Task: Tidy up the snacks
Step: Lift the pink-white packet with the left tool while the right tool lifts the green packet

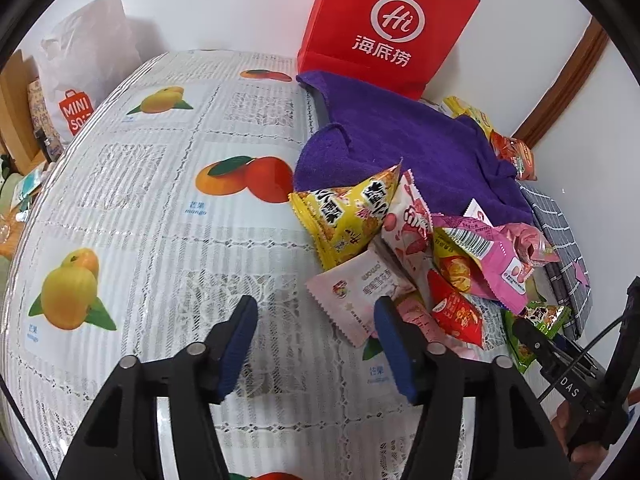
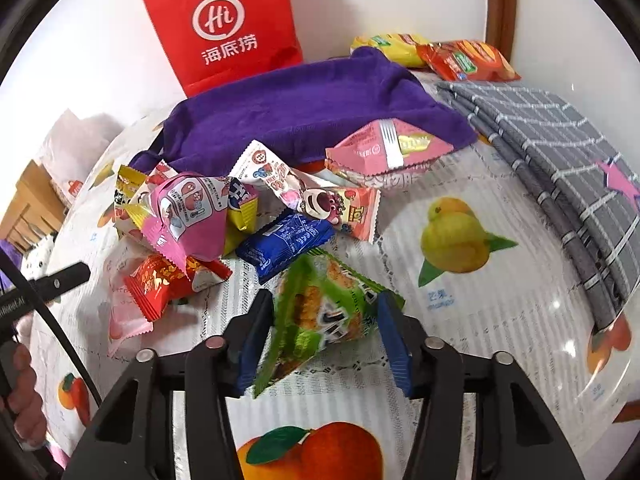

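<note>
A heap of snack packets lies on the fruit-print tablecloth (image 1: 160,208) in front of a purple towel (image 1: 408,148). My left gripper (image 1: 315,304) is open just above the cloth, nothing between its pads. Its right fingertip overlaps the edge of a pale pink packet (image 1: 352,300). A yellow triangular packet (image 1: 344,216) stands behind that. In the right wrist view my right gripper (image 2: 323,304) is shut on a green rice-cracker packet (image 2: 320,312), its pads touching both sides. Beyond it lie a blue packet (image 2: 284,244), a red packet (image 2: 160,284) and a crumpled pink wrapper (image 2: 188,216).
A red paper bag (image 1: 384,28) stands against the wall behind the towel. A folded grey checked cloth (image 2: 560,152) lies to the right, with yellow and orange packets (image 2: 464,60) behind it. A white shopping bag (image 1: 84,64) stands past the table's left edge.
</note>
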